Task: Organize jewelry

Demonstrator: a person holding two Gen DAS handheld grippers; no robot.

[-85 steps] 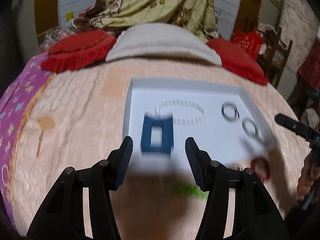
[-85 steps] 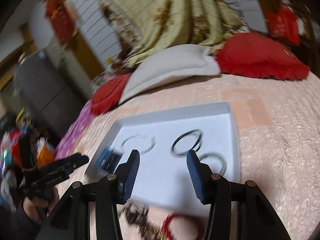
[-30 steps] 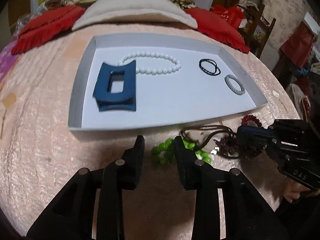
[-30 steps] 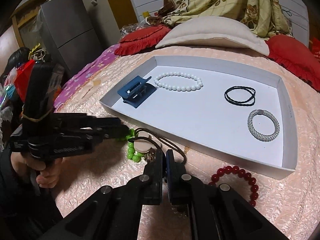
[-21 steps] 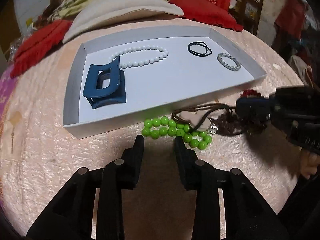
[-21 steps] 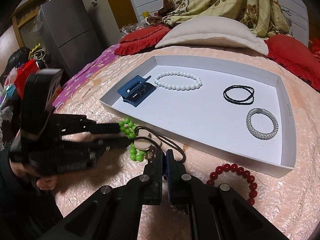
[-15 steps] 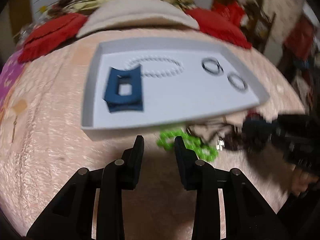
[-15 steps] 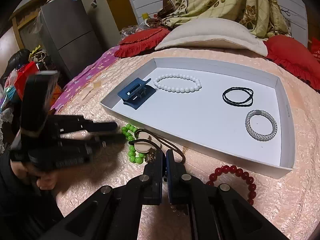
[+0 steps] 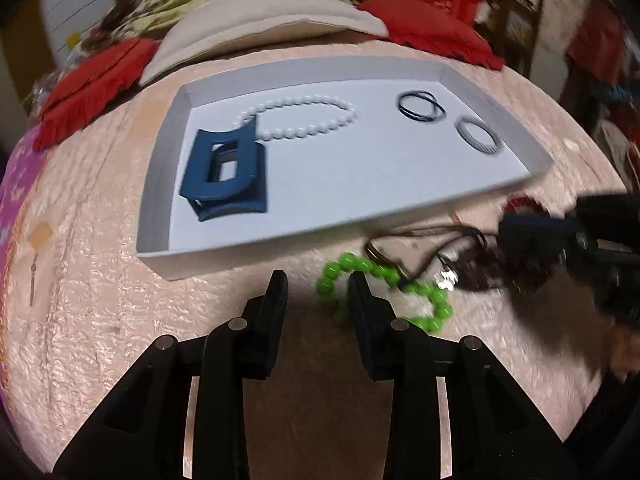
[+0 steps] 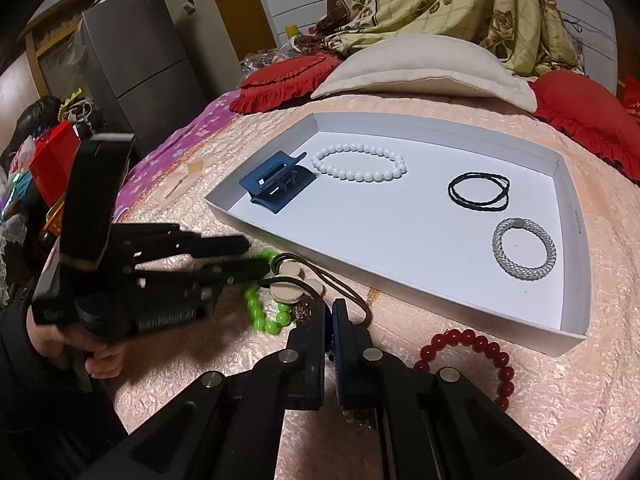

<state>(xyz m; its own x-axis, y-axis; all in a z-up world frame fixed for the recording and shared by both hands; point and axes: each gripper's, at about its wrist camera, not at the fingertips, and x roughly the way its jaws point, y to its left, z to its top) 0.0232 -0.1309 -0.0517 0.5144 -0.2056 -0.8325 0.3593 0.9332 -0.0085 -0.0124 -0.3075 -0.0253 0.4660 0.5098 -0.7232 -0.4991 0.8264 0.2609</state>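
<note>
Now the green bead bracelet [image 9: 384, 292] is seen lying on the bed [image 9: 100, 300] beside the white tray [image 9: 360, 172]; left gripper [image 9: 316, 286] jaws are parted around its end, right gripper [image 10: 329, 312] jaws clenched.

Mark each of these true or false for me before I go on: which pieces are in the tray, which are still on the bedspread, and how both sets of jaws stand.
1. The blue hair claw clip lies inside the white cardboard tray. True.
2. The green bead bracelet is in the tray. False: it lies on the pink bedspread, outside the tray's near wall.
3. The right gripper has its jaws shut. True.
4. The red bead bracelet sits beside the white pearl bracelet. False: it is outside the tray.
5. The left gripper is clamped on the clip. False: its jaws stand apart, empty.
</note>
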